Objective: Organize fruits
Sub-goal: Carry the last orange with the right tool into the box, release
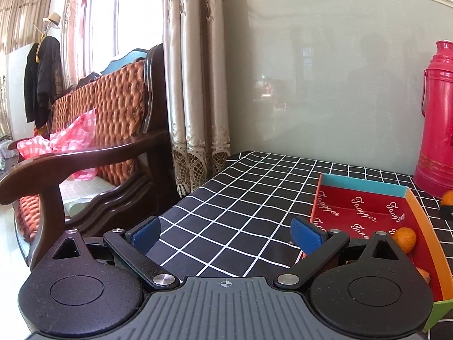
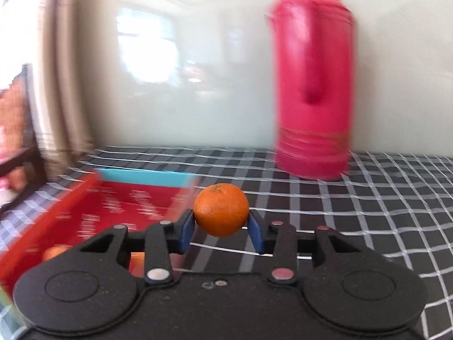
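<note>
My right gripper [image 2: 221,226] is shut on an orange mandarin [image 2: 221,209] and holds it above the checked table, just right of a red tray [image 2: 93,195] with a blue far rim. The view is blurred by motion. Other mandarins [image 2: 55,252] lie in the tray's near end. In the left wrist view my left gripper [image 1: 226,233] is open and empty, low over the table, left of the same red tray [image 1: 359,206]. A mandarin [image 1: 405,239] lies in the tray. The held mandarin [image 1: 448,198] shows at the right edge.
A tall red thermos [image 2: 312,85] stands at the back against the grey wall; it also shows in the left wrist view [image 1: 437,119]. A wooden sofa [image 1: 93,147] and curtains [image 1: 195,85] are left of the table. The black checked tablecloth [image 1: 240,198] covers the table.
</note>
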Tool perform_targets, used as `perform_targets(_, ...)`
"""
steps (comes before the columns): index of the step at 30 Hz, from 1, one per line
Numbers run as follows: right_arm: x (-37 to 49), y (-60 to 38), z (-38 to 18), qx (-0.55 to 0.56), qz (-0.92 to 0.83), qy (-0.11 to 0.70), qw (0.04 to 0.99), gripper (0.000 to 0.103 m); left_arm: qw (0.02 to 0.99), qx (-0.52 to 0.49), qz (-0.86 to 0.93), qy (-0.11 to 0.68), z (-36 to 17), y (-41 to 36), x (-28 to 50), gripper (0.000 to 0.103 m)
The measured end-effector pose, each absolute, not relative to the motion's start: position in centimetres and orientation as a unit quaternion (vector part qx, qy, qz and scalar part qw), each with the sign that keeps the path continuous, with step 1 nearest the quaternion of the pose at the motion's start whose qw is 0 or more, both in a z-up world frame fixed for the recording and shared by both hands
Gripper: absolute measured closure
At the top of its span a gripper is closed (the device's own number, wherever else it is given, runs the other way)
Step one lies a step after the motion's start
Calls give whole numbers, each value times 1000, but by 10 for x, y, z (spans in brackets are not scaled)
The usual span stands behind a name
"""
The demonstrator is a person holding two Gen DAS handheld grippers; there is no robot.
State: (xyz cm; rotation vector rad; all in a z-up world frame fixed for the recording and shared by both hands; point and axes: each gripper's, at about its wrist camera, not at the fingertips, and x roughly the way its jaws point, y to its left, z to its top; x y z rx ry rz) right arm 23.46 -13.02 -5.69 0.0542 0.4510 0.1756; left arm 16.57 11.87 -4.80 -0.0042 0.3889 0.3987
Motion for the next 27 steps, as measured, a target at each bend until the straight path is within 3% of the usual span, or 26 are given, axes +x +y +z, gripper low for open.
perform_targets(10,211,-90,-57,-29,163,238,957,66,959,-7,200,199,-47,122,166,5)
perform_targets(13,204,-92,-53,-28,151,231,961,35,959,-7,200,199,-46,121,166,5)
perform_targets(16,195,-99,-46,-15,143,217,966,35,960,-10,193,201,-45,120,167,4)
perform_targets(24,167,-125,-40,19,66,231,970,7,969,-3,123,213,-34,94,153,2)
perform_targets(27,141,-138,-36,37,35,251,967,6,970,-9,100,221,-23,84,125,0)
